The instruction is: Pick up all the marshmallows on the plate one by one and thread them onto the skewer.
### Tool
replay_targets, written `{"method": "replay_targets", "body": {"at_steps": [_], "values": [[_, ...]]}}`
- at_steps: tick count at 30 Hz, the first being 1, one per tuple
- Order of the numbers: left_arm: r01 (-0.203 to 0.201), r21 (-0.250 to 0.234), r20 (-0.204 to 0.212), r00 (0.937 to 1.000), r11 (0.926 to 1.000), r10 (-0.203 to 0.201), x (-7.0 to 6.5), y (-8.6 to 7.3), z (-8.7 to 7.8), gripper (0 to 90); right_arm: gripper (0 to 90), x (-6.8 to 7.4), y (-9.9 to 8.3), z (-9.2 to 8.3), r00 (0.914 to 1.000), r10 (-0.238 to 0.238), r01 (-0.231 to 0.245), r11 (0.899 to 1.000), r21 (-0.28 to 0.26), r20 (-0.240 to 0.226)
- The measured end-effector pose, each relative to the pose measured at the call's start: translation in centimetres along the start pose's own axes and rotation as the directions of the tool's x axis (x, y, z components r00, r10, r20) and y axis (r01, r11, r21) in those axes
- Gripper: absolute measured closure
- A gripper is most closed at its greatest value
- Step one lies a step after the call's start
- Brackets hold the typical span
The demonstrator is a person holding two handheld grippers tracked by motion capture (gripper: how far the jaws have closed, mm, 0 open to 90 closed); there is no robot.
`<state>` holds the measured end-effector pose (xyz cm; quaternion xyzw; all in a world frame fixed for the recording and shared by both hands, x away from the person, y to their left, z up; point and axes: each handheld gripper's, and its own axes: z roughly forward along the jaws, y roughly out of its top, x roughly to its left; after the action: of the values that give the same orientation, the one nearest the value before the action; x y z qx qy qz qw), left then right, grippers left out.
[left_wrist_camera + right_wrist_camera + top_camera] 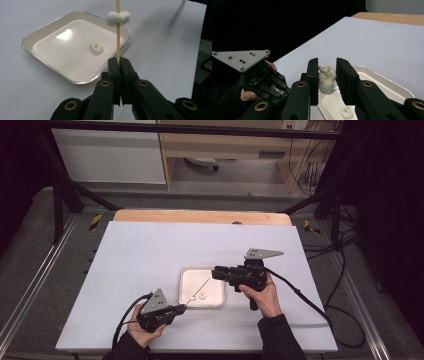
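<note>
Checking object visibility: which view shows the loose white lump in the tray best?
The left gripper view: the lump lies sharp and unobstructed on the floor of the tray. The high view shows it as a tiny speck. The right gripper view shows it at the bottom edge, between the right tongs.

Dim surroundings, glare on the white tray [50, 32], near jaws blurred.

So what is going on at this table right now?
A person works with two hand-held grippers over a white tray. The left gripper is shut on a thin wooden skewer with one white puffy piece threaded on it. The right gripper holds another white piece between its jaws above the tray. A third piece lies in the tray.
</note>
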<state>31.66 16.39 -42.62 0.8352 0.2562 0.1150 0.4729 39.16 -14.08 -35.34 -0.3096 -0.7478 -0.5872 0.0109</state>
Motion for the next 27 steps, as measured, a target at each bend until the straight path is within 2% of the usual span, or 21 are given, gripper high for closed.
{"method": "replay_targets", "body": {"at_steps": [27], "values": [[-0.012, 0.004, 0.004, 0.9999, 0.9999, 0.012, 0.0, -0.1, 0.0, 88.4, 75.1, -0.1, -1.1, 1.6, 0.9985, 0.037, -0.035, 0.998, 0.047, -0.039]]}}
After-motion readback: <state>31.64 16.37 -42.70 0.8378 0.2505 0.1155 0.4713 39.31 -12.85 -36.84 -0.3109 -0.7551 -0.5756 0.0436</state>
